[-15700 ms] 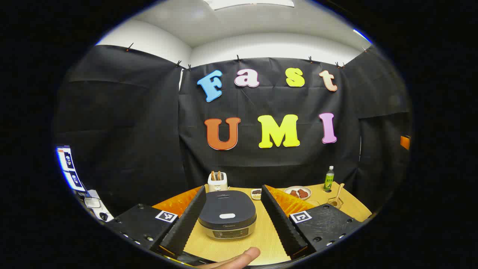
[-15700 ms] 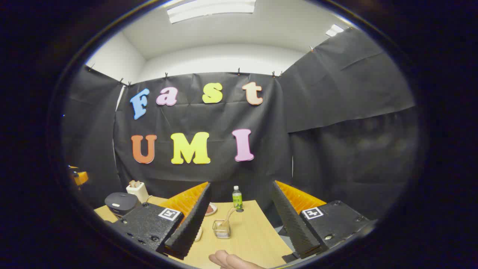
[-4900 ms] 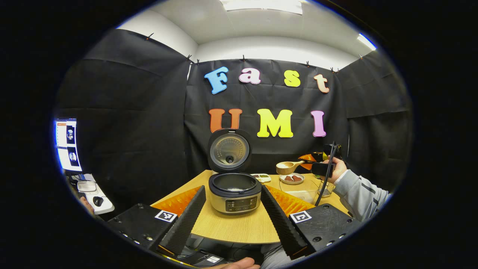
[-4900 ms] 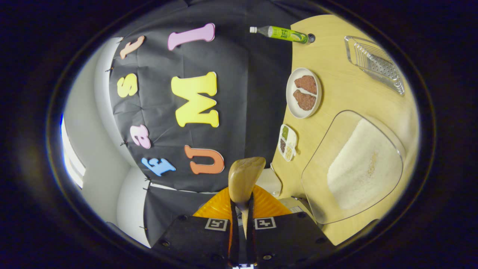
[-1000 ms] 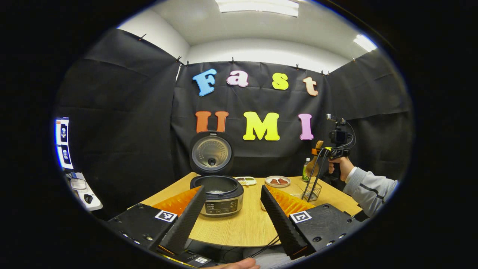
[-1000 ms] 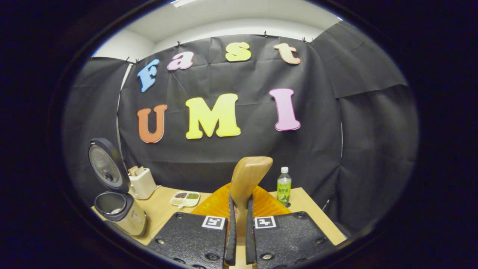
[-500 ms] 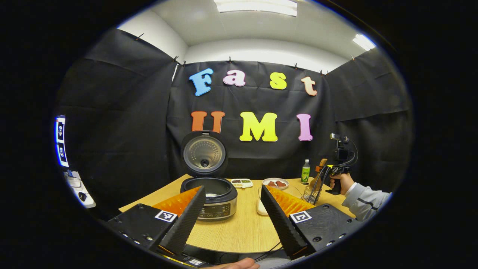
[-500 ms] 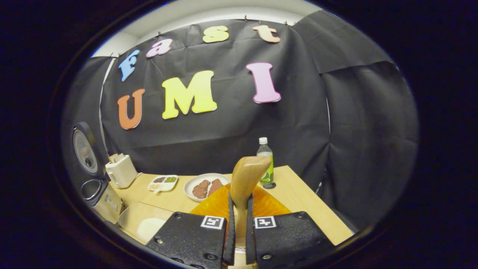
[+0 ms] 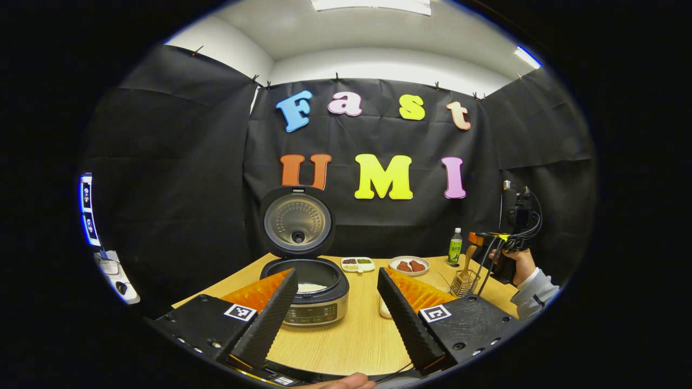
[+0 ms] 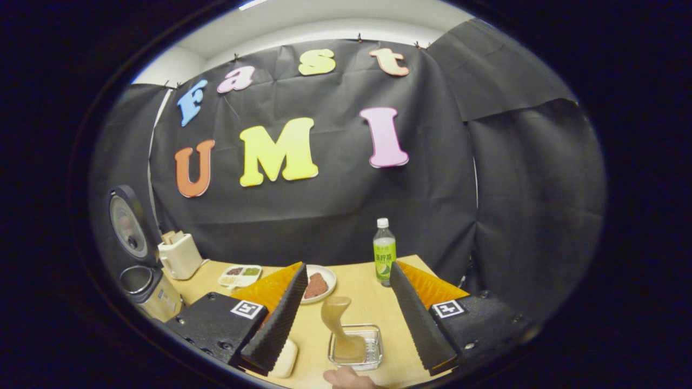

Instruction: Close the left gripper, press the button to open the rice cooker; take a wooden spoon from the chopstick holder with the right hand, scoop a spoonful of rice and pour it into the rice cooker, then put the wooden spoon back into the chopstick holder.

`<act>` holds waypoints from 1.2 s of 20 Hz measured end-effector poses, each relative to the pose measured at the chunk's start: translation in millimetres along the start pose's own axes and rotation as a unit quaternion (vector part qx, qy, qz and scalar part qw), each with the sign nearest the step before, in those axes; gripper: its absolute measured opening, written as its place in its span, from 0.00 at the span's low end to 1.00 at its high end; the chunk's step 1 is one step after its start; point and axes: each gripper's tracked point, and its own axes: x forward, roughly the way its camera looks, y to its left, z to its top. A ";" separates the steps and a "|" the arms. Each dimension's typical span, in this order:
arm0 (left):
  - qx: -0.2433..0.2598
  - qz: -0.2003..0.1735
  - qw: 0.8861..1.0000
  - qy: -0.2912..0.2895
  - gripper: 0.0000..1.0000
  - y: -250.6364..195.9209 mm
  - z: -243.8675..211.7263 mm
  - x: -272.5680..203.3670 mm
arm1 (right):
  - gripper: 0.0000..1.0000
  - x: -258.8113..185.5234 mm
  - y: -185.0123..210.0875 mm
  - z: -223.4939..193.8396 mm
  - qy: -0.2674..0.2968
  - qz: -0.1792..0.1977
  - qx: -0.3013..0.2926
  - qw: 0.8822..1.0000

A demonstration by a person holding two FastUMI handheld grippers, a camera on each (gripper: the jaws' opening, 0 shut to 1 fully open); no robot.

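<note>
right gripper view: the wooden spoon (image 10: 339, 327) stands in the chopstick holder (image 10: 373, 346) between the wide-open fingers of the right gripper (image 10: 346, 329). it looks light, stiff and smooth, best gripped mid-handle. the left gripper (image 9: 338, 308) is wide, empty, facing the open rice cooker (image 9: 308, 294).

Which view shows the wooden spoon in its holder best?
The right gripper view: the light wooden spoon stands close, in the clear ribbed chopstick holder, between the open right claw fingers. The left gripper view shows it small and distant, beside the person's hand.
</note>
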 end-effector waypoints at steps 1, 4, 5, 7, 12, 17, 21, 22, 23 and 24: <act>-0.002 0.002 1.000 0.001 0.95 -1.2 3.8 5.9 | 0.96 -8.1 3.7 12.0 -0.011 0.004 -0.001 1.000; -0.003 0.002 1.000 -0.001 0.95 -4.5 14.9 20.7 | 0.99 -34.8 16.9 46.0 -0.040 0.016 -0.018 0.999; 0.001 0.005 1.000 -0.002 0.94 -3.9 20.4 26.5 | 0.99 -44.3 22.0 56.7 -0.048 0.021 -0.021 0.998; 0.008 0.017 1.000 -0.009 0.95 1.6 33.6 39.7 | 0.98 -63.4 31.9 73.4 -0.057 0.035 -0.026 0.997; 0.011 0.033 0.999 -0.029 0.94 20.4 73.7 87.0 | 0.99 -96.4 40.2 87.2 -0.056 0.067 -0.028 0.996; 0.034 0.050 0.997 -0.039 0.94 46.7 111.9 140.9 | 0.98 -116.0 28.4 84.7 -0.058 0.078 -0.007 0.995; 0.014 0.032 0.999 -0.027 0.94 48.4 126.7 186.9 | 0.96 -125.2 12.9 67.2 -0.055 0.092 0.009 0.994; 0.019 0.034 0.999 -0.029 0.94 52.7 133.0 197.5 | 0.98 -125.9 4.4 65.2 -0.054 0.088 0.014 0.995; 0.027 0.032 0.999 -0.030 0.94 54.7 137.8 210.4 | 0.98 -127.5 -3.3 63.2 -0.054 0.084 0.016 0.995; 0.029 0.034 0.998 -0.032 0.94 57.5 142.6 224.1 | 0.99 -129.5 -10.6 63.3 -0.056 0.080 0.016 0.995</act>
